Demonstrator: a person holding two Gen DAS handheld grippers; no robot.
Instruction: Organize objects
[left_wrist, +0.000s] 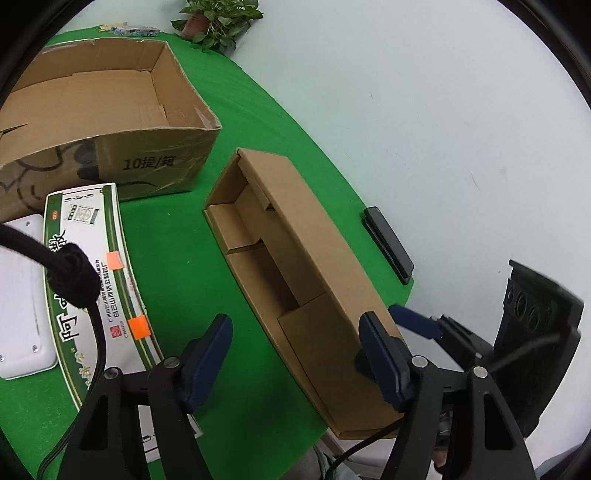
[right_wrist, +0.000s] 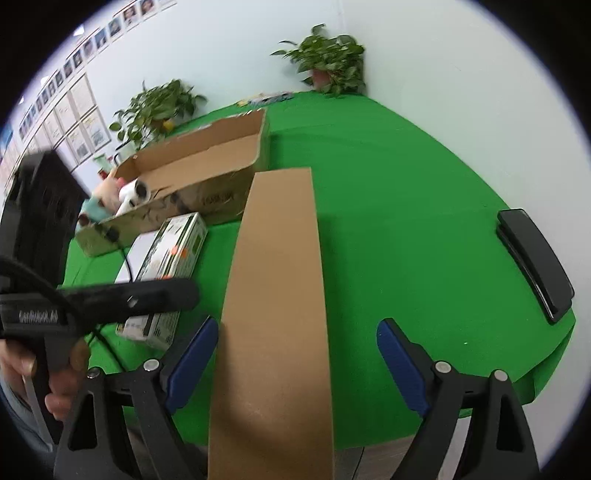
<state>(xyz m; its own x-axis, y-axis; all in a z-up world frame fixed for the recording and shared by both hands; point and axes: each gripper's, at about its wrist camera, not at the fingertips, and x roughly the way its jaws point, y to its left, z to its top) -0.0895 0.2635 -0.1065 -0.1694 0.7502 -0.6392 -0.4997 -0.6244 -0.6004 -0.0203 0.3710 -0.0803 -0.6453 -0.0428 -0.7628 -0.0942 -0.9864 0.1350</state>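
Because the long cardboard box (left_wrist: 280, 266) looks thin and light, its lid (right_wrist: 275, 295), between the wide-open, empty right gripper (right_wrist: 297, 363), probably bends; the left gripper (left_wrist: 295, 354) is open and empty too.

Left gripper (left_wrist: 295, 354) jaws spread wide; right gripper (right_wrist: 297, 363) likewise — both level, empty.

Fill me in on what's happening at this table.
A person holds a two-finger gripper in each hand over a green table, sorting things. Both the left gripper and right gripper are open and grip nothing. They hover at the near end of a long flat box whose lid stands raised. To its left lie a medicine box and a white device, in front of a big open carton.
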